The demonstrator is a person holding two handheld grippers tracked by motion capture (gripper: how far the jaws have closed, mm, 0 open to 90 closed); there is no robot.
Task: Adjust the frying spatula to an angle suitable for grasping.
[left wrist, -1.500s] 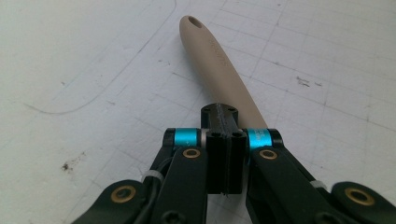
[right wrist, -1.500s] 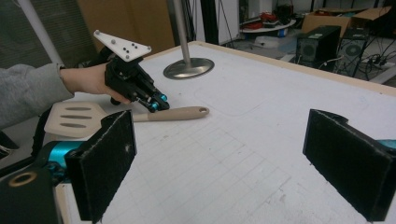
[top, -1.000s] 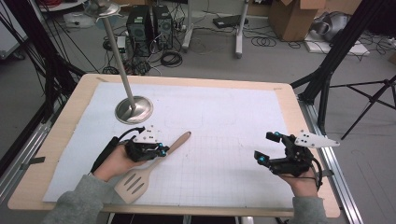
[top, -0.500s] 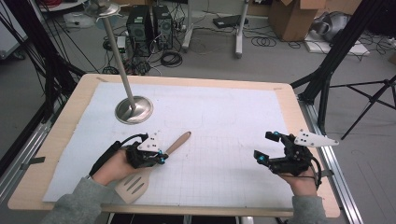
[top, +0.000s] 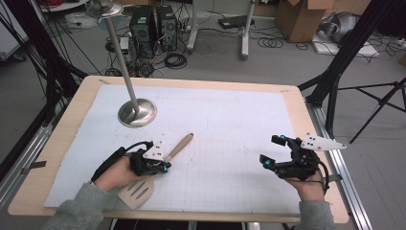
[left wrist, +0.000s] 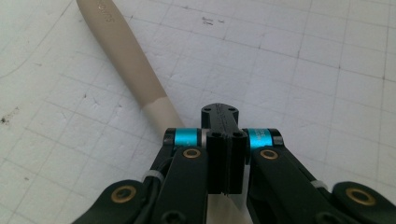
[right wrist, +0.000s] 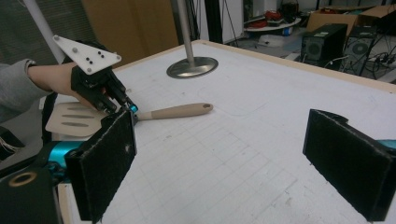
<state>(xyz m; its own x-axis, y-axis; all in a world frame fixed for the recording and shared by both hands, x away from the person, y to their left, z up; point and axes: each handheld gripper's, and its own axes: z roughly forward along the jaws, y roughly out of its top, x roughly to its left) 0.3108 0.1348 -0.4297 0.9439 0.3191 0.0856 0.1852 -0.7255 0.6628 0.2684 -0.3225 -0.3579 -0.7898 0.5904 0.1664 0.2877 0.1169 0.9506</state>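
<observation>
Left hand-held gripper pinched shut on spatula neck near front edge of tabletop. Right hand-held gripper wide open, empty. Thin grip; might twist, slip, drop.

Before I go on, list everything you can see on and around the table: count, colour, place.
Beige slotted spatula: one, lying near the table's front left, its handle pointing toward the middle.
Silver metal stand with round base: one, back left of the table, pole rising.
White gridded mat: one, covering most of the wooden table.
Black computer towers: two, on the floor behind the table.
Brown cardboard boxes: a few, floor at back right.
Black tripod legs: right of the table.
Left gripper: black, jaws shut, over the spatula's neck; whether it grips it is unclear.
Right gripper: black, jaws open, holding nothing, front right.
</observation>
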